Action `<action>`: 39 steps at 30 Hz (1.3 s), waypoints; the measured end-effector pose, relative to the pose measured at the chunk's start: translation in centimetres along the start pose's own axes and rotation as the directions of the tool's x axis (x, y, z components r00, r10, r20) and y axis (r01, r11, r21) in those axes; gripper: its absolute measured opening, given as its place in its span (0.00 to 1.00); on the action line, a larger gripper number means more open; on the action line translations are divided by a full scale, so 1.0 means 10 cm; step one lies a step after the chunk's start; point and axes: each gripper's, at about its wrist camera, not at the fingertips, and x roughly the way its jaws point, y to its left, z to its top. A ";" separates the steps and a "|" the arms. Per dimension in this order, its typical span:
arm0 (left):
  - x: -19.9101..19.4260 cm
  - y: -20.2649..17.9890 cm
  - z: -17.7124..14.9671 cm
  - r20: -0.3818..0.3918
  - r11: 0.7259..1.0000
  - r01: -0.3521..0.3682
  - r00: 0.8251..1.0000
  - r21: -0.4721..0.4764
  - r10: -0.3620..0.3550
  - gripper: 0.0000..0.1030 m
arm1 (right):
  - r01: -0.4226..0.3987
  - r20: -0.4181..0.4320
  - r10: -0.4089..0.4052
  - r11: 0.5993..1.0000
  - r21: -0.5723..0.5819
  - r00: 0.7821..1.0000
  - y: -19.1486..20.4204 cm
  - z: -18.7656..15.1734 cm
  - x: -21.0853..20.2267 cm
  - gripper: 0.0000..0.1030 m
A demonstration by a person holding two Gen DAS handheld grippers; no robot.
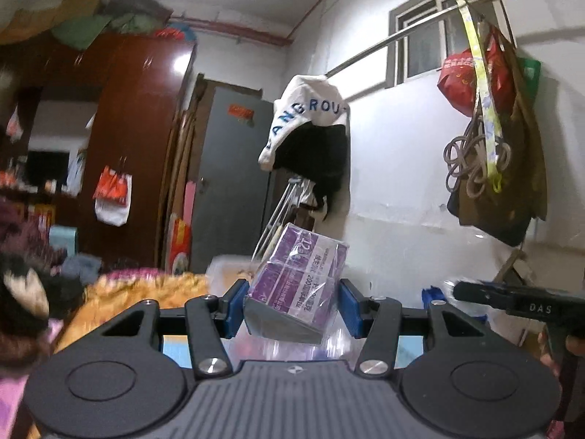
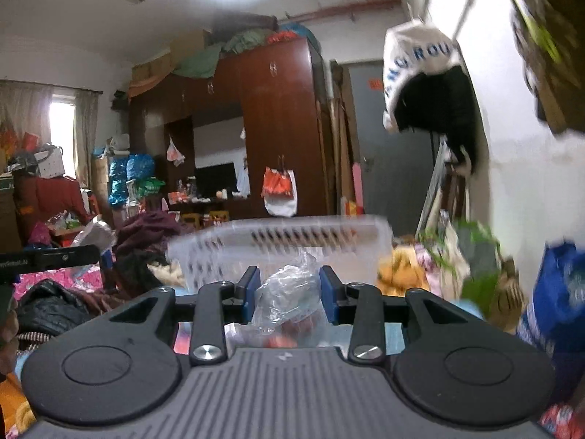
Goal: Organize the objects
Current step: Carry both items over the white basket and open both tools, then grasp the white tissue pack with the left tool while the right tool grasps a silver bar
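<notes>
Left wrist view: the left gripper [image 1: 292, 309] clamps a purple, film-wrapped rectangular pack [image 1: 298, 287] between its blue pads, lifted clear at lower centre; white wall behind, the right gripper [image 1: 519, 301] at right edge.

Right wrist view: its jaws pinch a crinkled clear plastic bag [image 2: 289, 298] at lower centre. Only here shows a translucent slotted basket [image 2: 292, 247], blurred, just beyond.

Bed, heaped with clothing.
We note a bed [image 2: 47, 278] with a pink floral cover; on it lie a black jacket [image 2: 51, 307], dark maroon garments [image 2: 146, 234] and a clear slotted basket [image 2: 278, 252].
</notes>
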 end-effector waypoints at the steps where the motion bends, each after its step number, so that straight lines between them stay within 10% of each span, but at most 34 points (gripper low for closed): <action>1: 0.14 -0.05 0.15 -0.010 1.000 0.006 1.000 0.008 -0.006 0.54 | -0.015 0.009 0.015 1.000 -0.014 1.000 0.02 0.13 0.10 0.38; 8: 1.13 -0.13 0.51 -0.166 0.999 -0.033 0.986 -0.017 0.030 0.55 | 0.073 -0.063 -0.077 0.995 -0.065 0.995 -0.01 0.54 1.07 0.38; 11: 1.36 -0.04 0.45 -0.200 0.998 -0.038 0.979 -0.040 0.029 0.70 | 0.097 -0.097 -0.106 0.991 -0.089 0.990 -0.04 0.48 1.30 0.39; 15: 1.48 0.02 0.33 -0.243 0.998 -0.056 0.969 -0.034 0.046 0.84 | 0.152 -0.055 -0.158 0.983 -0.098 0.986 -0.01 0.39 1.23 1.00; 23: 0.86 0.13 0.14 -0.220 0.997 -0.071 0.973 -0.006 0.068 0.88 | 0.134 -0.076 -0.140 0.988 -0.073 0.987 -0.17 0.20 0.59 1.00; 28: 0.61 0.31 -0.26 -0.303 0.993 -0.113 0.946 0.021 0.114 0.89 | 0.145 -0.320 -0.139 0.989 -0.005 0.937 -0.45 -0.25 0.65 1.00; 33: 0.66 0.46 -0.50 -0.392 0.994 -0.098 0.914 0.049 0.109 0.89 | 0.118 -0.466 -0.116 0.993 -0.025 0.877 -0.47 -0.56 0.90 0.62; 39: 0.72 0.58 -0.64 -0.460 0.998 -0.050 0.886 0.027 0.057 0.89 | 0.067 -0.492 -0.059 0.998 -0.003 0.869 -0.41 -0.69 0.93 0.63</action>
